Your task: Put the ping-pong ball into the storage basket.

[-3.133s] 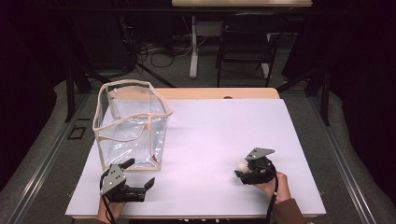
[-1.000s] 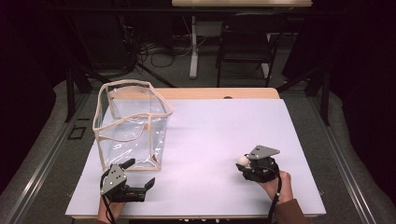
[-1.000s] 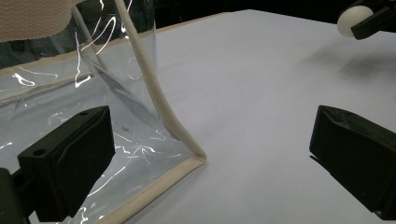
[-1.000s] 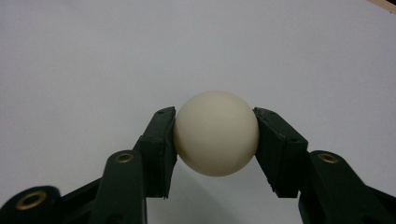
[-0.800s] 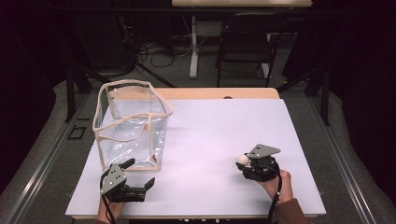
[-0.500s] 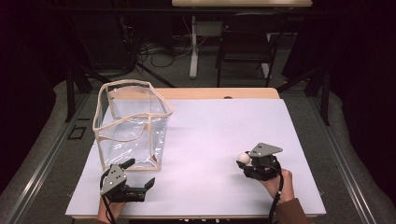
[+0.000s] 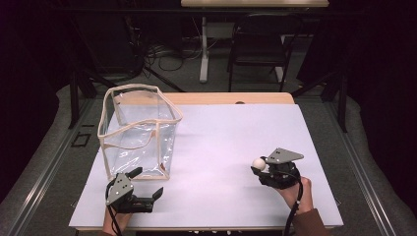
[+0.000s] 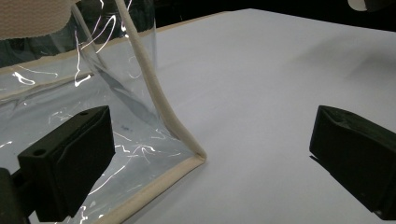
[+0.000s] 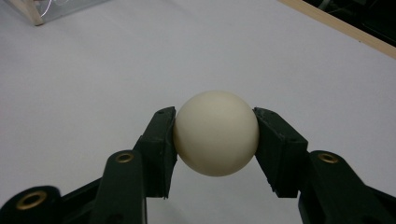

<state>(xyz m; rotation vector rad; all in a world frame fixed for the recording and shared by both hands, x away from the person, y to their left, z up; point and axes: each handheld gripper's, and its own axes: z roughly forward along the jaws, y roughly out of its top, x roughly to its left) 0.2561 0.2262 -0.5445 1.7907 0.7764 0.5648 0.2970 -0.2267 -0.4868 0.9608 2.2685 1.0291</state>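
Two grippers in play: your right gripper [image 7: 259,166] carries the load, your left gripper [image 7: 145,184] waits by the bag.
Ball: the cream ball [image 9: 215,132] sits pinched between the right jaws, one pad on each side, at the near right of the white table [image 7: 231,132], apparently just clear of the surface.
Right jaws: closed on the ball, gripping about its middle.
Left jaws: spread wide with nothing between them, low at the near left of the table.
Bag: the clear bag [image 7: 139,129] with cream trim stands upright and open-topped at the far left; its near bottom corner [image 8: 196,156] lies between and just beyond your left jaws, not touching either.
Step in hand: pick-up looks complete; carrying the ball to the bag seems to be what comes now.
Next move: you need height to clear the rim, then travel left and far, and release over the opening.
Left hand's part: you could pinch the trim to steady the soft wall.
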